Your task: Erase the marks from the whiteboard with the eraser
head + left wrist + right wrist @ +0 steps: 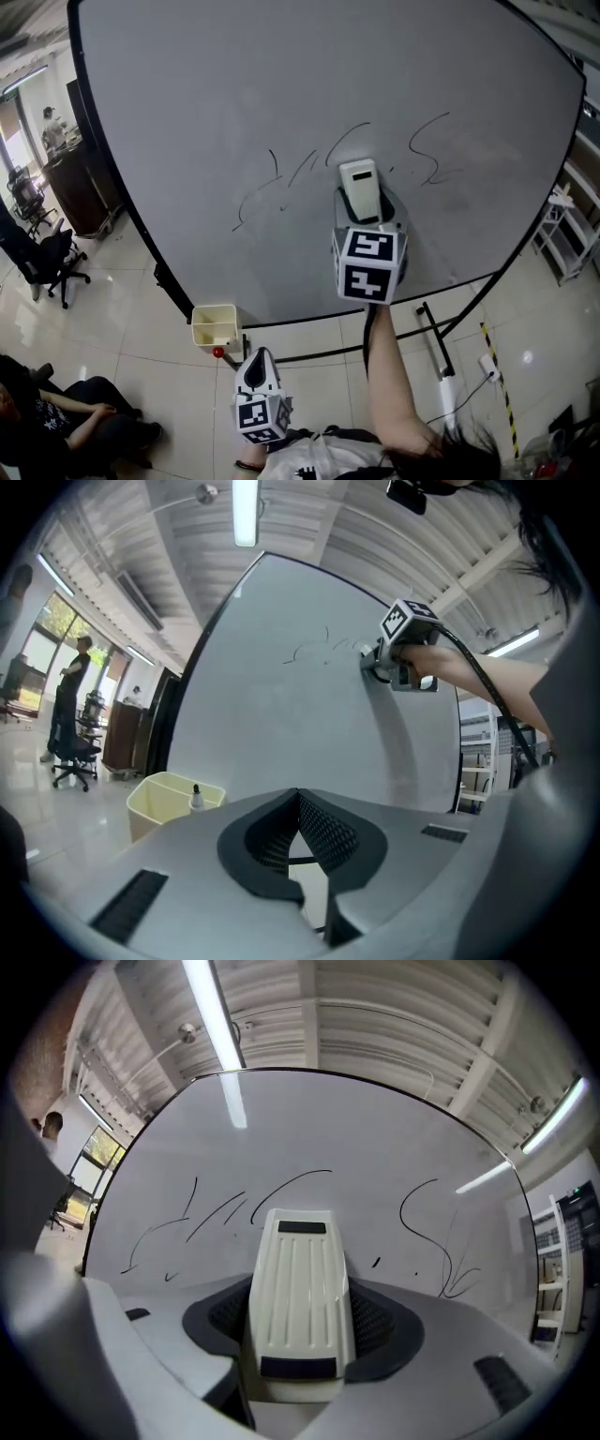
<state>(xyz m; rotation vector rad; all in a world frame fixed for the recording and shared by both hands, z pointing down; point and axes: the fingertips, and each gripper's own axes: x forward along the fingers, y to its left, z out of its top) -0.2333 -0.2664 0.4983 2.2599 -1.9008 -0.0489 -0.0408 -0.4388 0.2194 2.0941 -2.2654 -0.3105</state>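
My right gripper (298, 1324) clamped on eraser (359, 187), pressed to whiteboard (234, 84). Marks (281, 183) left and right of eraser intact; I judge wiping barely begun. My left gripper (298, 841) closed, empty, below whiteboard.

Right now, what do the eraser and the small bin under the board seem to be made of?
The eraser looks like hard cream plastic, with moulded ribs along its back and a slight sheen. The bin is probably pale yellow plastic, with thin smooth walls, a divider and a matte finish.
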